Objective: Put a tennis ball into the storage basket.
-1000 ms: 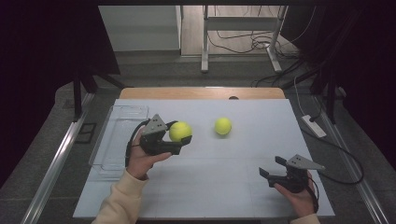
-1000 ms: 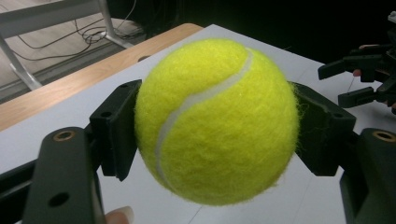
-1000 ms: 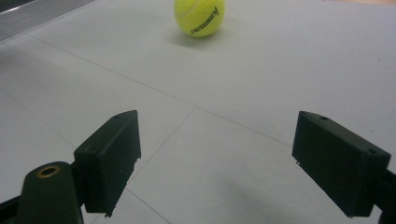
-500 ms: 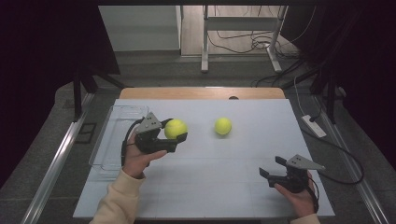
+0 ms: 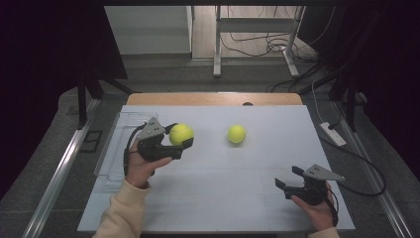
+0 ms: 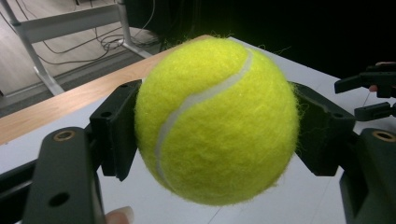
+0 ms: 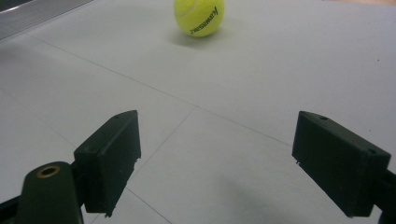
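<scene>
Your left claw [image 5: 179,140] is clamped on a tennis ball [image 5: 181,134], jaws pressing both sides, holding it up off the white worktop [image 5: 218,198] just beside the clear tray [image 5: 111,148] at the left edge. Your right claw [image 5: 289,177] sits low near the front right, jaws wide apart with nothing between them. The second ball [image 5: 236,134] rests on the worktop further back, well apart from both.

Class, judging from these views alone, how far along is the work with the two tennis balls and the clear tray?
Done: nothing lies in the clear tray. In hand: the left gripper is shut on one tennis ball, lifted beside the tray. Left: the second tennis ball sits on the table; the right gripper waits open and empty.
</scene>
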Tool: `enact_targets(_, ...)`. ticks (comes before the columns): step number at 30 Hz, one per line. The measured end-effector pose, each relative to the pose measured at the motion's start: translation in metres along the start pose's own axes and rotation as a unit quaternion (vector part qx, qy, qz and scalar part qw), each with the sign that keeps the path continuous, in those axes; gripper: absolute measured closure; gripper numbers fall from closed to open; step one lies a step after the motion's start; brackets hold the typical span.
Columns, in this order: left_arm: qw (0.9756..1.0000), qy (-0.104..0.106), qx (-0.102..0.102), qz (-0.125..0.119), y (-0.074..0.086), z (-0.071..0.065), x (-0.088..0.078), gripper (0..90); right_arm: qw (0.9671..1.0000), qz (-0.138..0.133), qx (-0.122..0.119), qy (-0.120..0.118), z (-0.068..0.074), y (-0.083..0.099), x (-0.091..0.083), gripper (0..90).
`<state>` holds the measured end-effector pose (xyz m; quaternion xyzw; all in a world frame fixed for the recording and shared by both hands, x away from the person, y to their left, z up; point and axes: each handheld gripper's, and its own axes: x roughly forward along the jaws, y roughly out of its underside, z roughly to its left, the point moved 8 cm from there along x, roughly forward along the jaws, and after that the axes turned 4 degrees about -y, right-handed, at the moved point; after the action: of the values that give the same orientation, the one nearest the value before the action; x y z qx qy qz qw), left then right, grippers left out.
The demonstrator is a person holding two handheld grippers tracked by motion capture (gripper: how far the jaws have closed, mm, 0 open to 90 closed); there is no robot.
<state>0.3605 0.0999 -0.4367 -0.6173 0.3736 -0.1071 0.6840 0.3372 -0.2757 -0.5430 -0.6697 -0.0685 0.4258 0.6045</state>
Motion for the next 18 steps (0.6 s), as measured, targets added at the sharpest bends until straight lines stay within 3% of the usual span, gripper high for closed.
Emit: enact_targets(18, 0.9997, -0.015, -0.011, -0.013, -0.003, 0.012, -0.01, 26.9, 1.0, 0.0, 0.001, 0.0, 0.0, 0.0, 0.0, 15.5)
